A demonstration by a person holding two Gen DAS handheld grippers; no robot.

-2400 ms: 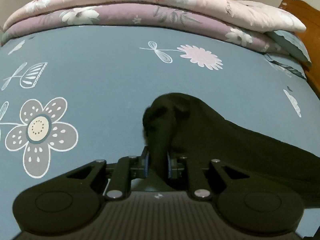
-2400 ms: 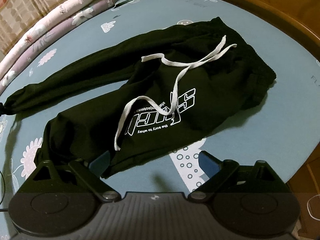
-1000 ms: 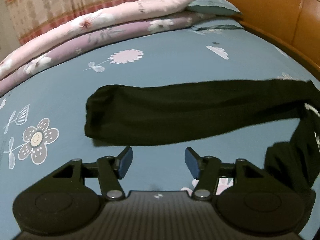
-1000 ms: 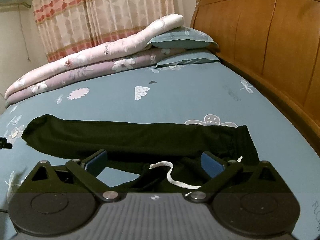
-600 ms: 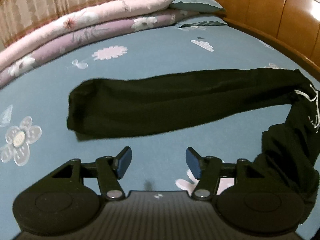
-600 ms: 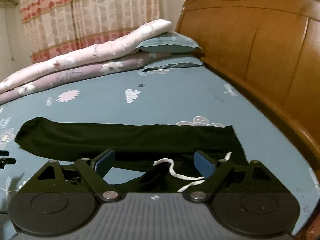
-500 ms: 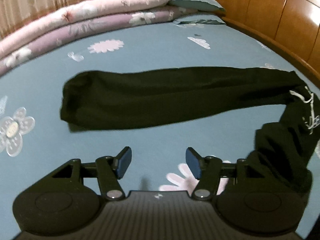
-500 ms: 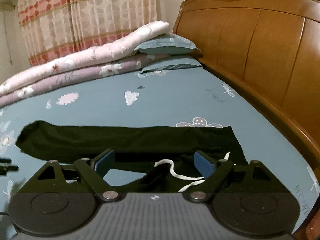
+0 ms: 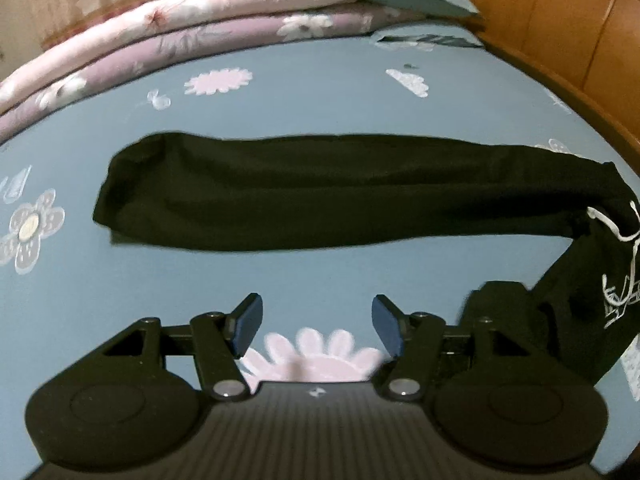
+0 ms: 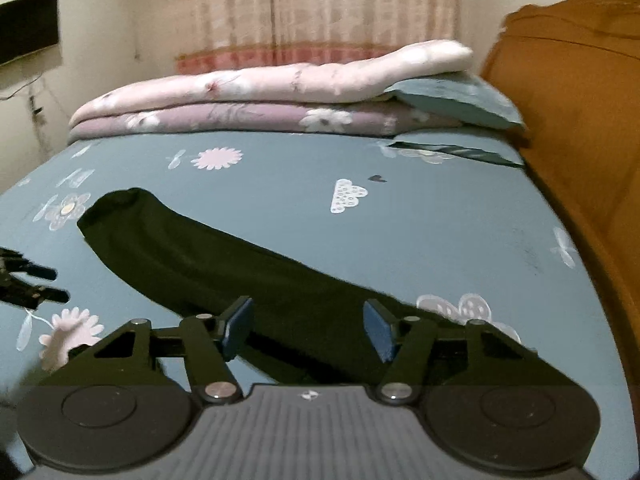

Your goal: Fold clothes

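- The bed has a blue sheet with printed flowers and clouds.
- At 12 o'clock, folded quilts, pink on purple, lie across it.
- A pillow rests at 1 o'clock.
- The wooden headboard stands at 3 o'clock.
- A striped curtain hangs behind, beside a pale wall.
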